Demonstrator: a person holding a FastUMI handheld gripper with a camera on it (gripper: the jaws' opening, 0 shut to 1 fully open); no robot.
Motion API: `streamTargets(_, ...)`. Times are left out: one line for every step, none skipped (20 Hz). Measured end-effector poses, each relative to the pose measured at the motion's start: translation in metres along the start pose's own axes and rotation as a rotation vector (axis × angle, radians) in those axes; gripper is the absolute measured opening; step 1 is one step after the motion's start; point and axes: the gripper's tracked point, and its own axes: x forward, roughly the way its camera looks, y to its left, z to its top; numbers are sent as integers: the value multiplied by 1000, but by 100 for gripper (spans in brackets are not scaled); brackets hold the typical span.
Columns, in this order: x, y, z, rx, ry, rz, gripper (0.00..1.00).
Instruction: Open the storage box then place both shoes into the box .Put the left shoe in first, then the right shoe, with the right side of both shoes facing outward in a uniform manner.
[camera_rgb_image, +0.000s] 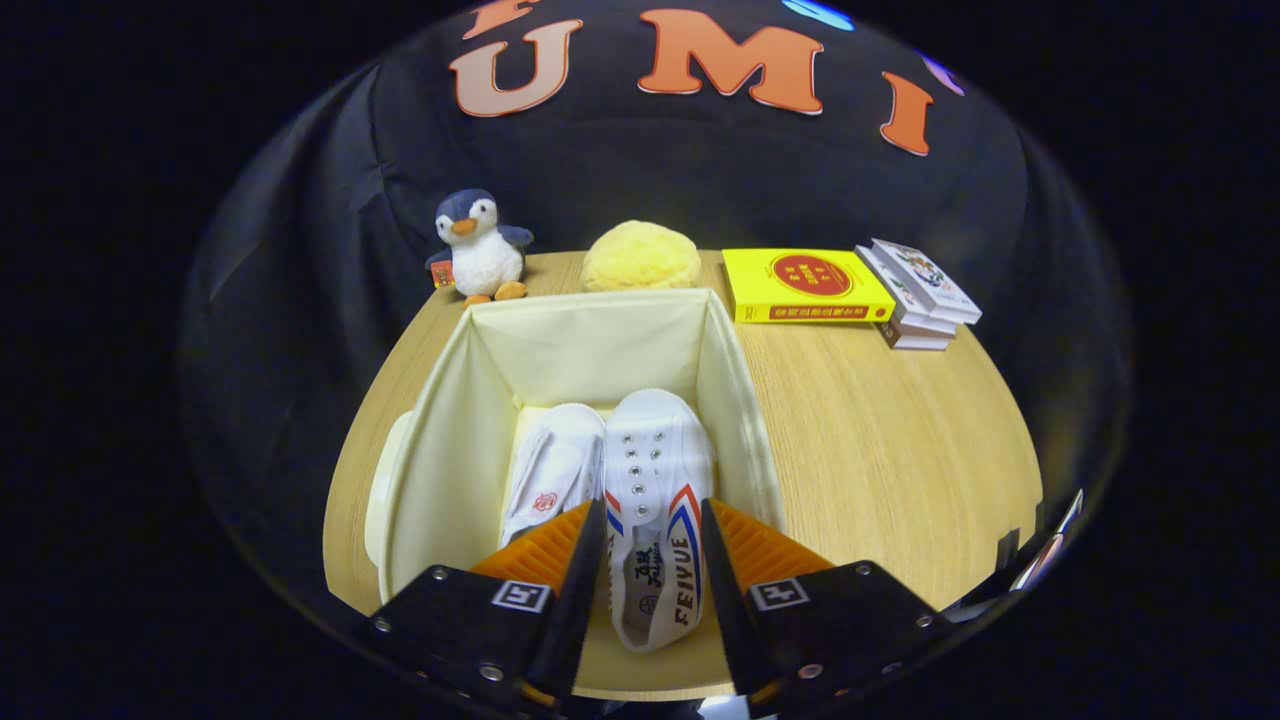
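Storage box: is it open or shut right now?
Open. The storage box shows its cream lining with no lid on top, and both white shoes sit inside; the tongs flank the striped shoe beside the other shoe.

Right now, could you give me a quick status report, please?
Gripper shut on second shoe, over open storage box. First shoe already inside. Nothing in the way.

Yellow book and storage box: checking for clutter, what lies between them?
Only bare wooden table separates the yellow book from the storage box, seen in the gripper view.
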Motion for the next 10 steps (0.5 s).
streamTargets(-8, 3, 9, 14, -22, 19, 72)
streamTargets(-15, 2, 18, 38, -41, 37, 78)
streamTargets(-23, -5, 28, 61, -64, 41, 87)
streamTargets(-29, -14, 38, 74, -92, 33, 91)
streamTargets(-35, -27, 47, 82, -119, 21, 98)
streamTargets(-42, -37, 56, 87, -143, 14, 98)
streamTargets(-48, -48, 63, 93, -162, 8, 99)
streamTargets(-54, -59, 70, 102, -182, 3, 98)
streamTargets(-60, -70, 76, 109, -201, 2, 98)
streamTargets(-65, -81, 84, 118, -221, 2, 98)
